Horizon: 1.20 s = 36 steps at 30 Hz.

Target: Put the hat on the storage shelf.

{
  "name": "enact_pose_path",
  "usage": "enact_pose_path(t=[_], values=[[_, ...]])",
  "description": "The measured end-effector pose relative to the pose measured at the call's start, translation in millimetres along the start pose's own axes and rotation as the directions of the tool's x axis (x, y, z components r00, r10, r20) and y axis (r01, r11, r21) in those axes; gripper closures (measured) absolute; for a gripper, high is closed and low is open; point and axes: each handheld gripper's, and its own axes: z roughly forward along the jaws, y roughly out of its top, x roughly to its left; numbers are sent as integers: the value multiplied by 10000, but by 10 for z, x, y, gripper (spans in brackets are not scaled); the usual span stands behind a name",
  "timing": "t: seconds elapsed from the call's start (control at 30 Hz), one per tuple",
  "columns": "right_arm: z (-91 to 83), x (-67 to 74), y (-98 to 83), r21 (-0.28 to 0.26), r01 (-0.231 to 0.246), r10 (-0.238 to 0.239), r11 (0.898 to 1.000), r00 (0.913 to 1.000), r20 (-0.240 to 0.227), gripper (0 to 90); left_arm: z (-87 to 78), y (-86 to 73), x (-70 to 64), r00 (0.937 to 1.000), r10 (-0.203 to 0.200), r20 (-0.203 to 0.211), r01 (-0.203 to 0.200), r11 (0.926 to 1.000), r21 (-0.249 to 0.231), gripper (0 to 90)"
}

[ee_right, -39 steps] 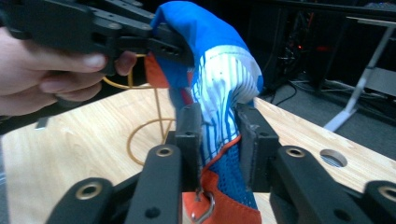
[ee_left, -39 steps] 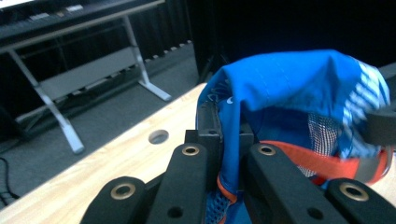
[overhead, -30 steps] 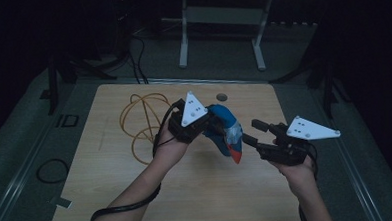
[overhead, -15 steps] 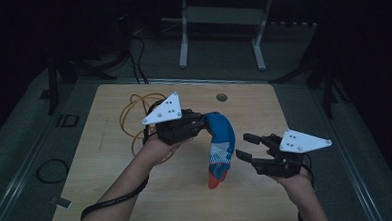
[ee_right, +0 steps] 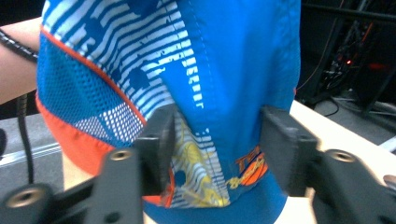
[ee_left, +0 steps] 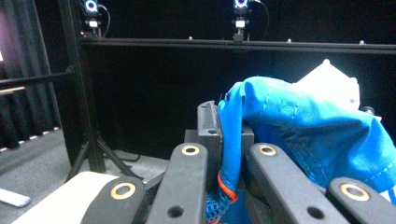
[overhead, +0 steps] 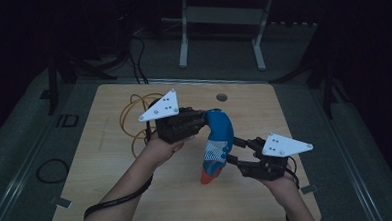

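My left gripper point(overhead: 197, 121) has its jaws clamped tight on the upper edge of the blue cap point(overhead: 218, 142), so it hangs above the worktop point(overhead: 111, 159) with its orange-trimmed end pointing down, and as far as I can tell it is clear of the wood. My right gripper point(overhead: 236, 154) has its jaws standing apart on either side of the cap's lower part; they have just been closing with the cloth between them. The right gripper view shows the pads point(ee_right: 156, 147) close beside the fabric, and I can't be sure they press on it yet. So I judge the lift done and the second hold half made: what is left is to finish that grip and then work the cap with both hands. The cap itself is soft, bright blue cloth with a mesh panel, white striped print, an orange edge and a small yellow and orange print low down. It sags in a curve from my left jaws. A loop of orange cable point(overhead: 136, 115) lies on the worktop behind my left hand point(overhead: 160, 147).
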Motion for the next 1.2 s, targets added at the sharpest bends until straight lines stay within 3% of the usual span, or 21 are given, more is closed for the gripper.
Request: enact_pose_path(t=[0.13,0.27,0.47,0.63,1.07,1.2], values=[[4,-15,39,-155,38,-35,9999,9998,209,663,-9,-26,26,9995,-295,98,295,9995,-84,886],[-8,-42,62,-120,-156,161,9998,9990,405,891,-15,-40,34,9996,-277,16,276,9996,65,885],[-117,-83,71,-404,-529,549,9978,9971,524,900,-76,-55,55,9994,-351,-43,352,9987,355,884],[-247,-130,122,-634,-546,594,9965,9954,751,900,-119,-72,33,9999,-104,76,97,9961,874,882],[-466,-265,231,-1088,-701,810,9916,9918,989,900,-216,-130,-13,9976,659,217,-689,9778,1981,878],[-455,-241,279,-1046,-598,689,9927,9939,858,900,-239,-161,-17,9982,551,235,-587,9777,2016,869]])
